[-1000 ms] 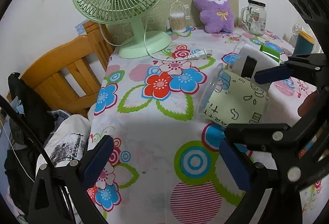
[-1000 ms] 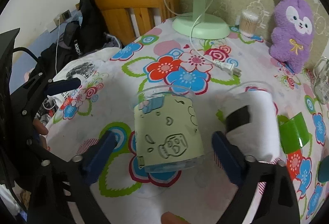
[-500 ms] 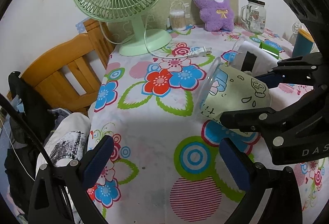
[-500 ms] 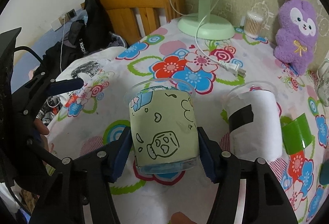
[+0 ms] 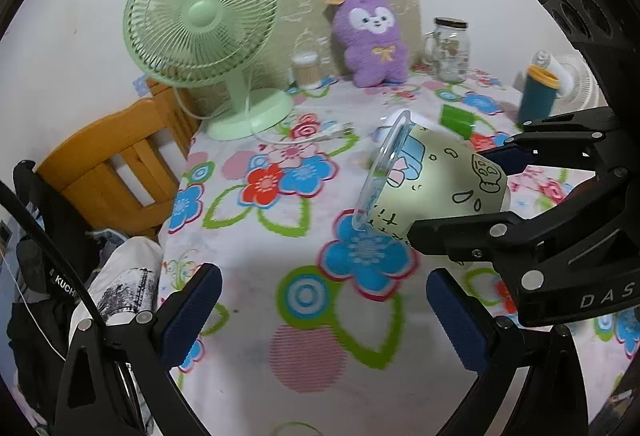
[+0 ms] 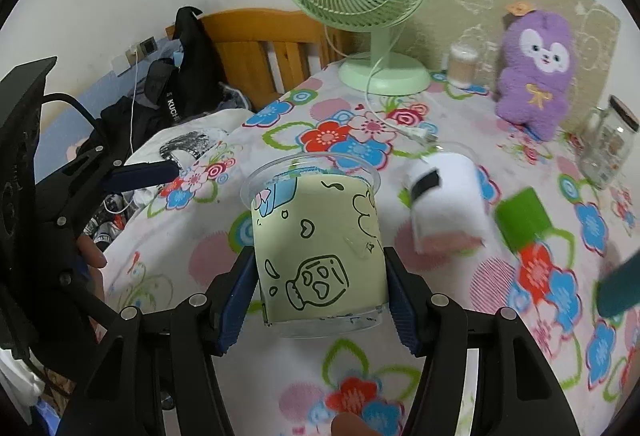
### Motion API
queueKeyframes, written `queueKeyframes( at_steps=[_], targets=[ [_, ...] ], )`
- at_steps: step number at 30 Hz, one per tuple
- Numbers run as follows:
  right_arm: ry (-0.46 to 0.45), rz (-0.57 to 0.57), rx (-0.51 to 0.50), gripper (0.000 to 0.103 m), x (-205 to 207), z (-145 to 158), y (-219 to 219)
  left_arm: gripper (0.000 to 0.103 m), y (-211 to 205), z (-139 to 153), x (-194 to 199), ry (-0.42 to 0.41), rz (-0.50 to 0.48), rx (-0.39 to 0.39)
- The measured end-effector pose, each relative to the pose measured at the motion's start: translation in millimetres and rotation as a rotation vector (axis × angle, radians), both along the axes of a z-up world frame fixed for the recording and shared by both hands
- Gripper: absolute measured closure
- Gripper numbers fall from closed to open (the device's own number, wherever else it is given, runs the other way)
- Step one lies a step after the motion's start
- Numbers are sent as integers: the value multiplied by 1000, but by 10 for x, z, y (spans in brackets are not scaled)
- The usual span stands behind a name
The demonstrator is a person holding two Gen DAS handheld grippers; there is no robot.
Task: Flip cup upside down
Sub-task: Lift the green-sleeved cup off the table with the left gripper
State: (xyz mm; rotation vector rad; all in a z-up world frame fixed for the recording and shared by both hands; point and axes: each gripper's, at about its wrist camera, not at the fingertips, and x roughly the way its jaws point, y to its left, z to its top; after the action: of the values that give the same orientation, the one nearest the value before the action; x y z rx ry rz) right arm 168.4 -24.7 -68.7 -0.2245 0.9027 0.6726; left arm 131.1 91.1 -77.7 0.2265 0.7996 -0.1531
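Note:
The cup [image 6: 318, 240] is clear plastic with a pale green cartoon sleeve. My right gripper [image 6: 320, 296] is shut on it near its base and holds it above the flowered tablecloth [image 6: 168, 248]. In the left wrist view the cup [image 5: 428, 184] is tilted, its open rim pointing left and slightly down. My left gripper [image 5: 320, 316] is open and empty, low over the table's near left part, to the left of the cup.
A second cup with a white sleeve [image 6: 446, 204] lies on its side to the right, next to a green tape roll [image 6: 522, 220]. A green fan [image 5: 208, 36], a purple plush [image 5: 374, 36], a glass jar [image 5: 450, 50] and a teal bottle [image 5: 538, 92] stand at the back. A wooden chair [image 5: 116, 164] is off the left edge.
My right gripper closed on the cup, then lifted it off the table and tilted it. My left gripper stayed open and nearly still.

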Motion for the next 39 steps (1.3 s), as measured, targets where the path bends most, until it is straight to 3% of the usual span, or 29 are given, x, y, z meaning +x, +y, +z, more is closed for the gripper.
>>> queueKeyframes(
  at_steps=[9,20,35,39],
  targets=[
    [6,-49,4,39,-412,25,-469,0,-440,55,-365,-9,-51,-15],
    [68,-114,-13,39,-899,-227,-1000,0,-917,-144,-802,39,-123,-50],
    [97,-141,-19,39,-1061,-491,-1236,0,-1197,-444,-1031,109,-135,-64],
    [101,-147,-27,30,-1057,-491,-1235,0,-1196,-463,-1027,120,-132,-67]
  ],
)
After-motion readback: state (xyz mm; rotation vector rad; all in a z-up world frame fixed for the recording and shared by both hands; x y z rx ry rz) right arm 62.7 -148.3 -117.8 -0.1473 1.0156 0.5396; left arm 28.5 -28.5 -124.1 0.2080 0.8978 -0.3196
